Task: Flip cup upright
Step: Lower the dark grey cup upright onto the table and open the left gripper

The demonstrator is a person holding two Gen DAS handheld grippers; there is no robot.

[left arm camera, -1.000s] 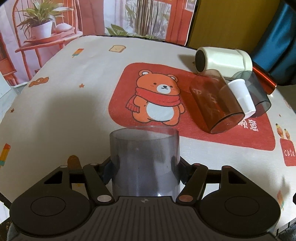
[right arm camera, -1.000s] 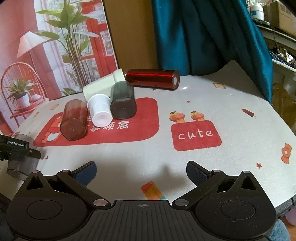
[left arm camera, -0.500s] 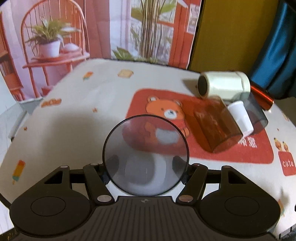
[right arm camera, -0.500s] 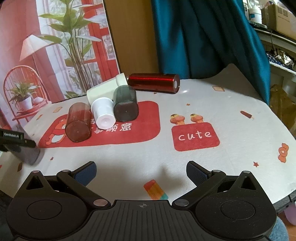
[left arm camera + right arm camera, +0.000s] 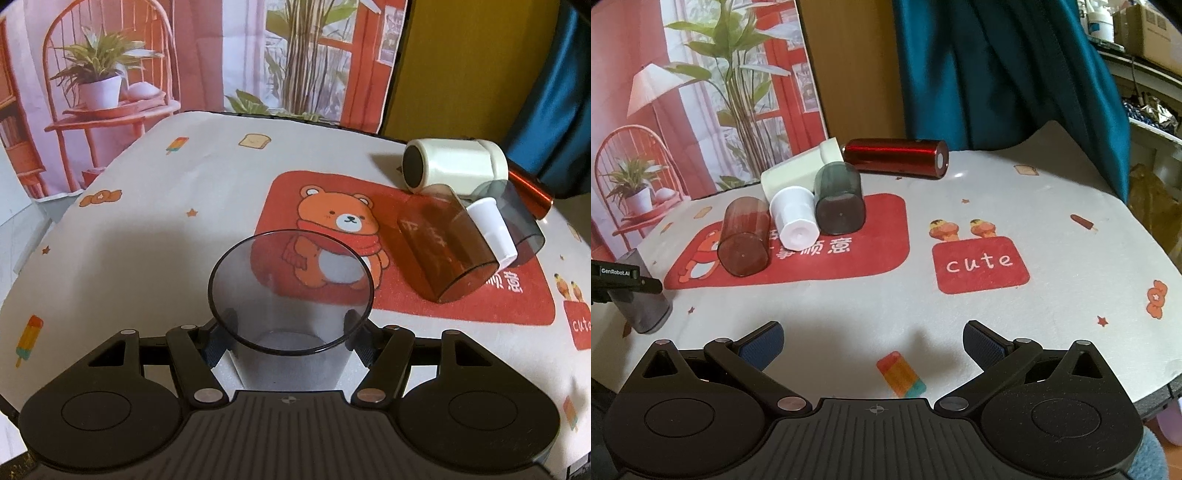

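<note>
My left gripper (image 5: 290, 328) is shut on a clear grey cup (image 5: 290, 314), its fingers pressing both sides. The cup's open mouth faces up and slightly away; its base is low near the tablecloth. In the right wrist view the same cup (image 5: 641, 302) shows at the far left, tilted, with its base end close to the cloth, held by the left gripper (image 5: 626, 277). My right gripper (image 5: 873, 341) is open and empty over the front of the table.
Lying on the red bear mat (image 5: 317, 206): a brown cup (image 5: 439, 254), a white cup (image 5: 493, 230), a dark grey cup (image 5: 524, 225), a cream bottle (image 5: 450, 171) and a red cylinder (image 5: 895, 157). The table edge runs close at front and left.
The left gripper has turned the grey cup from mouth-down, through facing the camera, to mouth-up, and lowered it toward the cloth. The right gripper has barely moved.
</note>
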